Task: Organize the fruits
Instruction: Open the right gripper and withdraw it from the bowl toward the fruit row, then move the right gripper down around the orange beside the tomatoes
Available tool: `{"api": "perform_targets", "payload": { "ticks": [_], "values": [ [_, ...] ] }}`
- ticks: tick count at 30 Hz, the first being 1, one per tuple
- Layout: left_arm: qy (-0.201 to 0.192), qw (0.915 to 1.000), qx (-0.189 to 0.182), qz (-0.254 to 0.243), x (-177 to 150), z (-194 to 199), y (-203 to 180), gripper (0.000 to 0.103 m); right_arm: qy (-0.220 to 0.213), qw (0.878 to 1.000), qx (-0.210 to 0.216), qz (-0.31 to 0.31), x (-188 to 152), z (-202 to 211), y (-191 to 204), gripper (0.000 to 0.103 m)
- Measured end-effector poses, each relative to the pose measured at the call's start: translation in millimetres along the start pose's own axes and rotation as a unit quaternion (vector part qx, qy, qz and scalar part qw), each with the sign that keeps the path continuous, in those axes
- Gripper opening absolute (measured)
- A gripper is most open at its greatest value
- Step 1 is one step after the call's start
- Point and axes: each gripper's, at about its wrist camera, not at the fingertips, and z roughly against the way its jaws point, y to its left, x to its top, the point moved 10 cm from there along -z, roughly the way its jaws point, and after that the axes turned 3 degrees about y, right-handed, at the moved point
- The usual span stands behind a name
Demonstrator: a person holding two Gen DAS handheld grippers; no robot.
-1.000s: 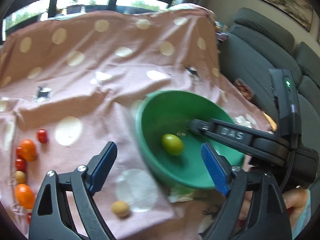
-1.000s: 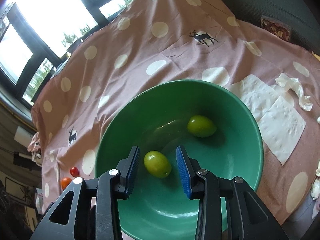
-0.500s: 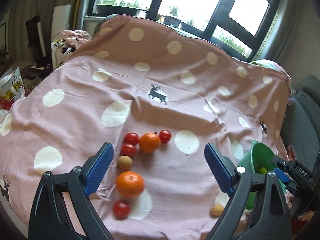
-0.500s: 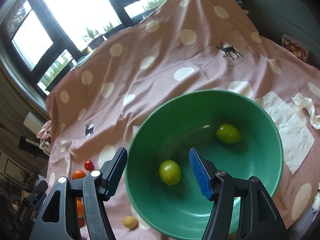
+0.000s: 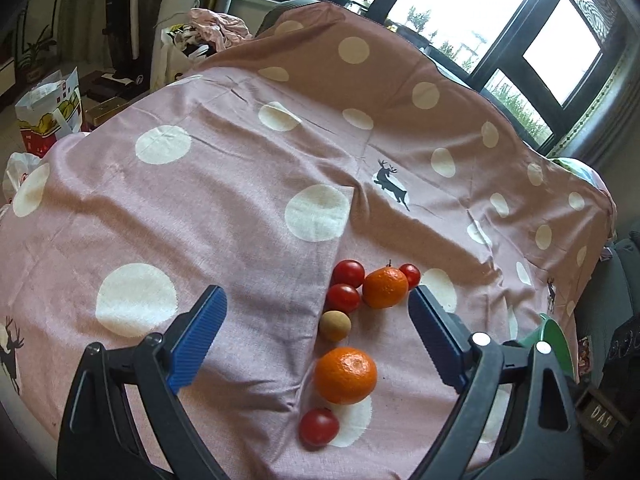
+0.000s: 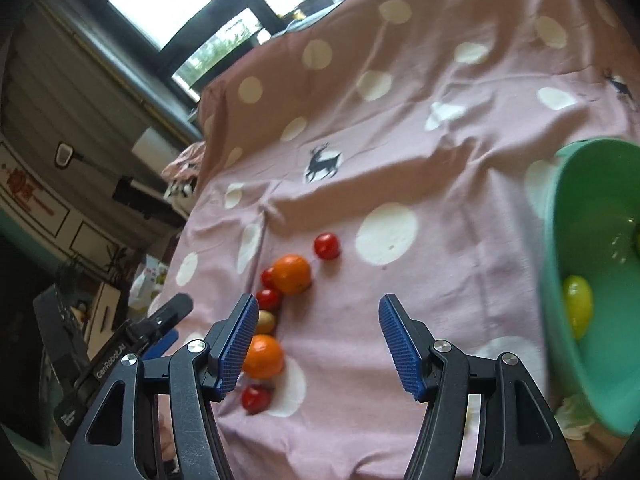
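Both tools are aimed at a cluster of loose fruit lying on the spotted pink cloth [image 5: 224,208], which suggests the next pick is being lined up. The left gripper [image 5: 316,334] is held with its jaws spread wide and empty, framing the row so that either the small brown fruit [image 5: 335,325] or the near orange [image 5: 345,375] could be closed on. The right gripper [image 6: 316,346] is likewise spread apart and holds nothing; its left pad sits just in front of the near orange [image 6: 264,357] in that view.

The fruit is gathered in a line running from near to far: a red tomato [image 5: 319,426] nearest, then the near orange, the brown fruit, two more tomatoes [image 5: 343,298], and a far orange [image 5: 385,286] with a small tomato [image 5: 410,274] touching it on its right.

The green bowl [image 6: 560,280] stands to the right, well apart from the row, and a green-yellow fruit [image 6: 577,309] is seen resting against its inner wall. The bowl is judged to be the collecting place, so most of the sorting is still to be done.
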Motion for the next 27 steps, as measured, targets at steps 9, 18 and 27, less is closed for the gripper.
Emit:
{"api": "perform_targets", "payload": {
  "ticks": [9,18,27],
  "values": [
    [0.010,0.9992,-0.001,0.038,3,-3,20,0.091,0.108,0.993,0.026,0.047,-46,-82,44,0.058],
    [0.019,0.9991,-0.004,0.037,1,-5,17,0.091,0.136,0.989,0.049,0.038,-59,-97,51,0.046],
    [0.023,0.9993,-0.015,0.026,-2,-6,9,0.090,0.124,0.991,0.056,0.019,-54,-83,43,0.035]
  ]
}}
